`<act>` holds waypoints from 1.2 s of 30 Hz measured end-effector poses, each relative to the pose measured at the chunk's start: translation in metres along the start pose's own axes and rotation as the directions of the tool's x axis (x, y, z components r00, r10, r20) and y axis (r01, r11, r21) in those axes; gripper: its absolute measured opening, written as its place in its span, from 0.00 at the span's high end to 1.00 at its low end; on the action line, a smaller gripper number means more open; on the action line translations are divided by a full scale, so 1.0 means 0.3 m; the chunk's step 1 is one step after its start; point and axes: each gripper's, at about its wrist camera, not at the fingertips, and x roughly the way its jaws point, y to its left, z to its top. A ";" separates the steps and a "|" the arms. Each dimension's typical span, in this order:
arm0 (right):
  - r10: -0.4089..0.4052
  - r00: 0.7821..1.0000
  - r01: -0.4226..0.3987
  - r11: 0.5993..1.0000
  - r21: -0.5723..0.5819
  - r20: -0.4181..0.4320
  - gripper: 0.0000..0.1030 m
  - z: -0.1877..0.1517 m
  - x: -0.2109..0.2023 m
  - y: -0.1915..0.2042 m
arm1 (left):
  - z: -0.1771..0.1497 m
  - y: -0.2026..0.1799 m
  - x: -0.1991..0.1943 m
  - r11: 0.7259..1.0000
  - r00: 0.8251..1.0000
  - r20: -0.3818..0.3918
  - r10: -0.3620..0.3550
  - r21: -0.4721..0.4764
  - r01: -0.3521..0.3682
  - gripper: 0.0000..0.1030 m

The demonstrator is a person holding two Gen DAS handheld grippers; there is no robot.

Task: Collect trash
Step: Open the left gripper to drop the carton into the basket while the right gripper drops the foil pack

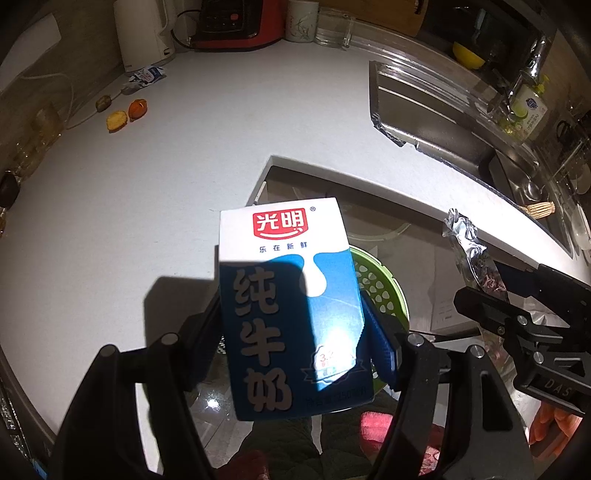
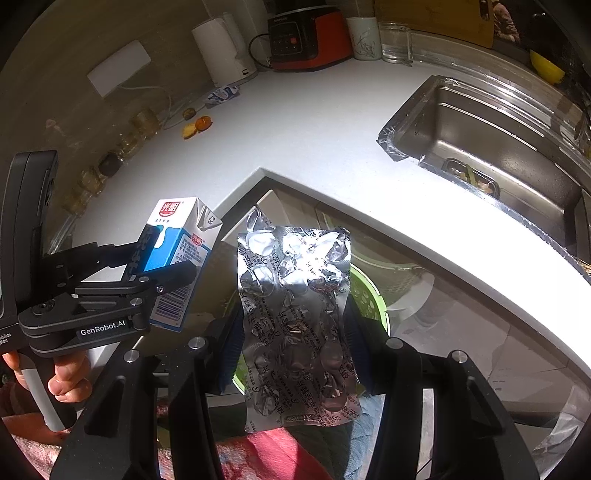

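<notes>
My left gripper [image 1: 291, 317] is shut on a blue and white milk carton [image 1: 288, 302], held upright in front of the counter edge. It also shows in the right wrist view [image 2: 177, 258]. My right gripper [image 2: 291, 317] is shut on a crumpled silver foil blister pack [image 2: 295, 317], also seen at the right of the left wrist view [image 1: 469, 251]. Below both sits a green perforated bin [image 1: 384, 291], partly hidden by the carton and, in the right wrist view [image 2: 369, 295], by the foil.
On the white counter [image 1: 221, 122] lie fruit peel pieces [image 1: 125, 114] and a crumpled wrapper [image 1: 146, 75] near a white kettle [image 1: 142, 33]. A red appliance [image 1: 236, 22] and cup [image 1: 301, 18] stand at the back. A steel sink [image 2: 491, 147] is on the right.
</notes>
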 end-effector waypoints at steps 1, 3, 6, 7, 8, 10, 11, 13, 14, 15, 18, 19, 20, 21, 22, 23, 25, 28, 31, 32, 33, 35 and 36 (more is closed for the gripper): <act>-0.001 1.000 0.001 1.000 0.000 -0.001 0.50 0.002 0.000 -0.001 | 0.000 -0.002 0.002 1.000 1.000 -0.003 -0.003 0.002 0.003 0.35; -0.003 1.000 0.003 1.000 0.001 -0.001 0.50 0.006 0.001 -0.005 | 0.003 -0.006 0.010 1.000 1.000 -0.016 -0.018 0.001 0.018 0.34; -0.005 1.000 0.005 1.000 0.002 -0.003 0.50 0.012 0.004 -0.012 | 0.004 -0.012 0.015 0.999 0.999 -0.025 -0.033 -0.002 0.033 0.34; -0.006 1.000 0.006 1.000 0.001 -0.003 0.50 0.014 0.005 -0.014 | 0.004 -0.013 0.015 0.999 0.999 -0.026 -0.035 -0.002 0.035 0.31; -0.006 1.000 0.006 1.000 0.002 -0.005 0.50 0.016 0.007 -0.015 | 0.007 -0.014 0.014 0.999 0.999 -0.026 -0.035 -0.003 0.035 0.29; -0.006 1.000 0.006 1.000 0.002 -0.007 0.50 0.019 0.007 -0.016 | 0.011 -0.011 0.007 0.999 0.999 -0.020 -0.034 -0.005 0.034 0.26; -0.005 1.000 0.005 1.000 0.001 -0.009 0.50 0.020 0.008 -0.016 | 0.013 -0.011 0.005 0.999 0.999 -0.017 -0.036 -0.005 0.036 0.24; -0.005 1.000 0.005 1.000 -0.001 -0.014 0.50 0.023 0.013 -0.019 | 0.018 -0.009 -0.002 1.000 1.000 -0.009 -0.030 -0.005 0.030 0.22; -0.003 1.000 0.003 1.000 -0.002 -0.017 0.50 0.024 0.015 -0.019 | 0.021 -0.009 -0.005 1.000 1.000 -0.004 -0.024 -0.005 0.024 0.22; -0.003 1.000 0.003 1.000 -0.001 -0.020 0.50 0.023 0.017 -0.016 | 0.023 -0.007 -0.008 1.000 1.000 -0.001 -0.019 -0.005 0.019 0.21; 0.004 1.000 -0.005 1.000 -0.008 -0.031 0.50 0.025 0.029 -0.017 | 0.033 0.007 -0.016 1.000 1.000 0.010 -0.009 -0.013 0.009 0.21; 0.008 0.999 -0.009 1.000 -0.011 -0.036 0.50 0.024 0.034 -0.015 | 0.035 0.013 -0.018 1.000 1.000 0.012 -0.005 -0.018 0.005 0.20; 0.012 0.999 -0.013 1.000 -0.016 -0.042 0.50 0.023 0.040 -0.012 | 0.038 0.018 -0.021 1.000 1.000 0.015 0.000 -0.024 0.001 0.20; 0.016 0.999 -0.017 1.000 -0.020 -0.046 0.49 0.022 0.046 -0.010 | 0.042 0.024 -0.024 1.000 1.000 0.018 0.003 -0.029 -0.002 0.20; 0.023 0.998 -0.024 0.999 -0.026 -0.057 0.48 0.018 0.055 -0.004 | 0.045 0.032 -0.027 0.999 1.000 0.022 0.005 -0.035 -0.004 0.20; 0.026 0.997 -0.028 0.999 -0.033 -0.066 0.47 0.016 0.064 0.000 | 0.049 0.040 -0.029 0.999 1.000 0.025 0.010 -0.040 -0.009 0.20; 0.026 0.995 -0.031 0.998 -0.051 -0.096 0.39 0.006 0.088 0.010 | 0.053 0.055 -0.030 0.999 0.999 0.031 0.023 -0.047 -0.022 0.20; 0.025 0.994 -0.032 0.998 -0.054 -0.110 0.16 -0.002 0.105 0.015 | 0.055 0.072 -0.032 0.998 0.999 0.034 0.031 -0.058 -0.029 0.20; 0.016 0.994 -0.022 0.998 -0.059 -0.105 0.15 0.007 0.105 0.018 | 0.057 0.088 -0.032 0.997 0.999 0.036 0.040 -0.069 -0.037 0.20; 0.016 0.995 -0.022 0.998 -0.059 -0.101 0.14 0.013 0.103 0.018 | 0.058 0.093 -0.032 0.997 0.998 0.037 0.044 -0.071 -0.041 0.20; 0.011 0.995 -0.017 0.998 -0.062 -0.096 0.13 0.021 0.101 0.022 | 0.059 0.097 -0.032 0.996 0.998 0.037 0.047 -0.073 -0.044 0.20; 0.002 0.997 -0.008 0.998 -0.069 -0.082 0.12 0.035 0.092 0.027 | 0.061 0.107 -0.034 0.996 0.998 0.040 0.051 -0.077 -0.047 0.20; -0.001 0.997 -0.004 0.997 -0.072 -0.073 0.11 0.045 0.087 0.030 | 0.064 0.113 -0.035 0.996 0.998 0.041 0.052 -0.081 -0.049 0.20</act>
